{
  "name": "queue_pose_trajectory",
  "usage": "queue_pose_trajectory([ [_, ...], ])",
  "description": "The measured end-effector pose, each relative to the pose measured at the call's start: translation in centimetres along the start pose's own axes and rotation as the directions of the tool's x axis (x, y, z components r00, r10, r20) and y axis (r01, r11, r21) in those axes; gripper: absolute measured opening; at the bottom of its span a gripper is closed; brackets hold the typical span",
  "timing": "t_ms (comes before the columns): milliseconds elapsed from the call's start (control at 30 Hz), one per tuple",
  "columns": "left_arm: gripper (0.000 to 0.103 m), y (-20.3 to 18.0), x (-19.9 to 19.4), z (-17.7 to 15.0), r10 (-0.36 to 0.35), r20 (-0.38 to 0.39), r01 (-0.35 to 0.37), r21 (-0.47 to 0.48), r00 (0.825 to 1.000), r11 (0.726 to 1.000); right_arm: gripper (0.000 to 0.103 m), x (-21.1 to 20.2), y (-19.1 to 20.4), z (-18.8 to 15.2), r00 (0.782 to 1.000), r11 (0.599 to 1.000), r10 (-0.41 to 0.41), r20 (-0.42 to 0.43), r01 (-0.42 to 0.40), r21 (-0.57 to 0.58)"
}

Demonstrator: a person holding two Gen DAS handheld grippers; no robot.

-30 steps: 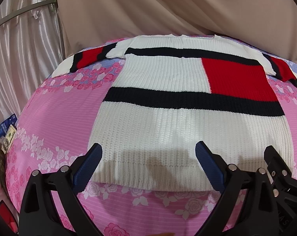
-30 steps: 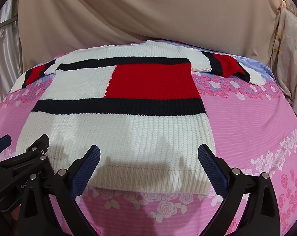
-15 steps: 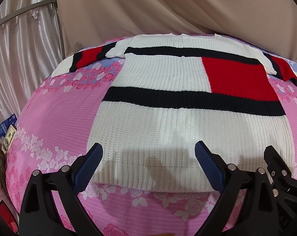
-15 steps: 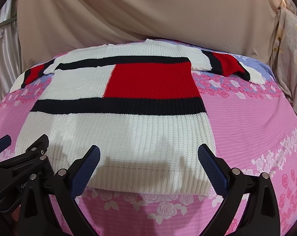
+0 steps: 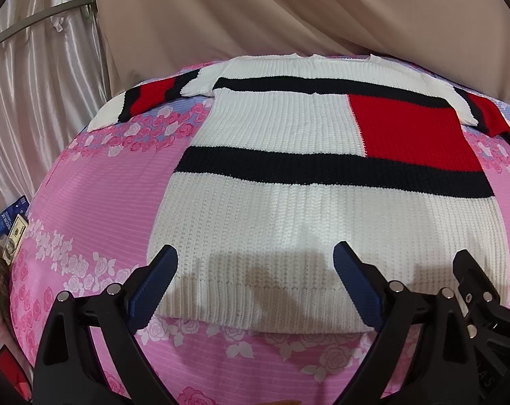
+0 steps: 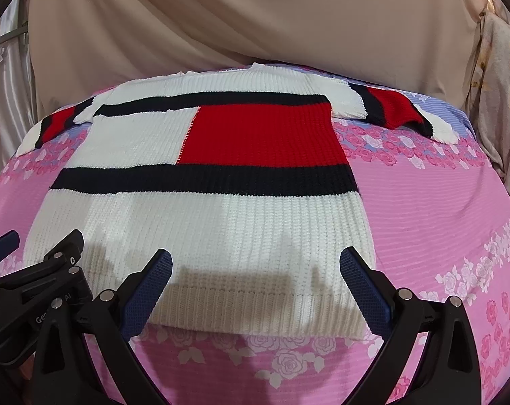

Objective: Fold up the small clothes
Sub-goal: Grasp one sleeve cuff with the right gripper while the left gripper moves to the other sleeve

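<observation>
Beige drapes [image 6: 255,17] hang behind the bed, whose pink rose-print sheet [image 6: 440,209] carries our knit sweater [image 5: 315,209] lying flat, sleeves out, with bare sheet on both sides. We hold the left gripper [image 5: 255,283] and right gripper [image 6: 255,287] side by side, both spread wide, just above the ribbed hem [image 6: 255,307] at the near edge.

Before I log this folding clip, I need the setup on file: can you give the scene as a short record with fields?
garment: knit sweater, white with black bands and a red block
state: spread flat, unfolded, sleeves out to both sides
surface: pink floral bedsheet
left gripper: open, above the hem
right gripper: open, above the hem
backdrop: beige cloth
</observation>
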State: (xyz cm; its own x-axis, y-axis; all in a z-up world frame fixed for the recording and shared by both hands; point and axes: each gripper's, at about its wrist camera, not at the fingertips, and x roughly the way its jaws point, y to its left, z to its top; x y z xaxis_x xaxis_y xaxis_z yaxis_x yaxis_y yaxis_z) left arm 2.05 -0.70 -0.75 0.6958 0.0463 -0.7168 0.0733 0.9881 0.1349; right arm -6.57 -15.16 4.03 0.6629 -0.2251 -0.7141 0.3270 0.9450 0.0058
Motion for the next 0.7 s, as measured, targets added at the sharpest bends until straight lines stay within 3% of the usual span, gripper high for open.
queue_pose_trajectory([
  [333,0.091,-0.3,0.7,0.5,0.008,-0.008,-0.008,0.012,1.000,1.000,0.098,0.5,0.0,0.2,1.000,1.000,0.002,-0.008,-0.002,-0.003],
  [467,0.094,0.8,1.8,1.2,-0.096,-0.056,0.093,-0.058,0.994,0.994,0.098,1.0,-1.0,0.9,0.996,0.996,0.088,0.002,-0.088,0.005],
  [567,0.095,2.9,2.5,2.0,-0.171,-0.046,0.163,-0.147,0.984,0.976,0.098,2.5,-5.2,3.3,0.991,0.987,0.135,0.016,-0.136,0.087],
  [700,0.096,5.4,3.1,2.7,-0.200,-0.032,0.192,-0.172,0.979,0.966,0.098,7.2,-17.1,8.3,0.989,0.934,0.137,0.064,-0.150,0.324],
])
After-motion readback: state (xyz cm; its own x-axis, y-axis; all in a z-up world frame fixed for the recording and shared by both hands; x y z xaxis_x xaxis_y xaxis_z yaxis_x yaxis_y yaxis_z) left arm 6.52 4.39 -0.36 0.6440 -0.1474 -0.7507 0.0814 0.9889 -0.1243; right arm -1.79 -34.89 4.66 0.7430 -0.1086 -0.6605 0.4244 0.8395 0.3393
